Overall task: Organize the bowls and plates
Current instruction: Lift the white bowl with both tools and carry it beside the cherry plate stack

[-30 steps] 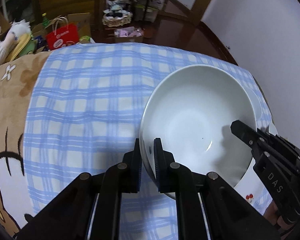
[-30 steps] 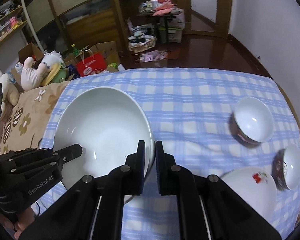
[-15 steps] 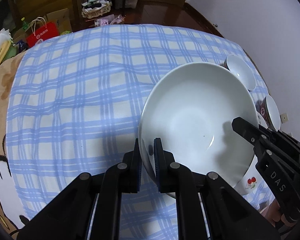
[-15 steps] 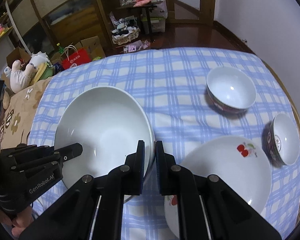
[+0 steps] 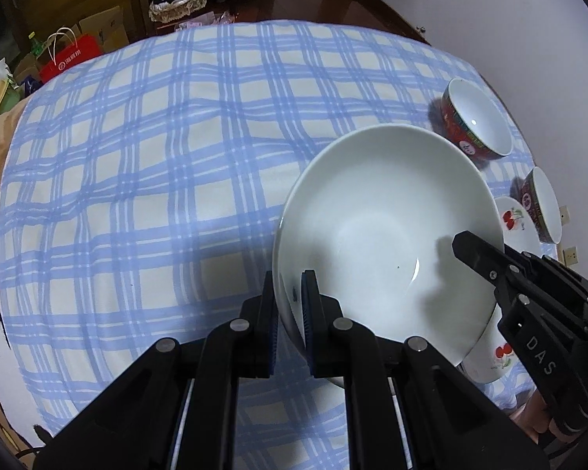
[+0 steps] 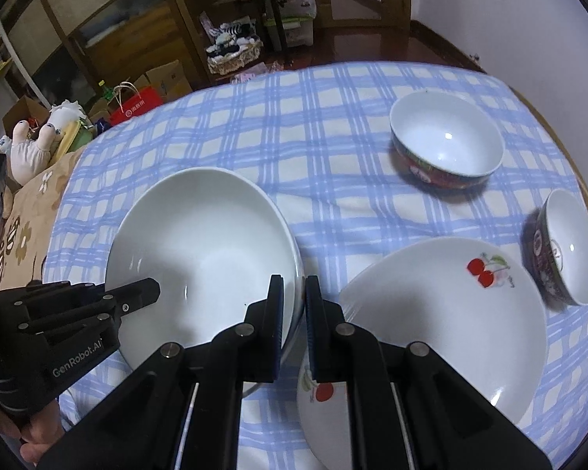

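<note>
I have the large white bowl pinched from both sides. My left gripper is clamped on its near-left rim: one finger sits outside the wall, the other inside the basin, with the rim running up between the blue pads. My right gripper is clamped the same way on the opposite rim, its inner finger over the white basin and its outer finger on the side toward the cherry plate. In the left wrist view that right gripper shows as a black finger reaching over the bowl's far-right edge.

The bowl hangs between the two grippers above the blue checked tablecloth, tipped slightly, its right edge overlapping the cherry plate beneath it. I cannot tell whether its base touches the cloth or the plate.

Beyond the plate stand two smaller bowls with dark red patterned outsides: the larger red bowl farther back on the cloth, and the smaller red bowl just beside the plate's right edge. Both are apart from the white bowl.
</note>
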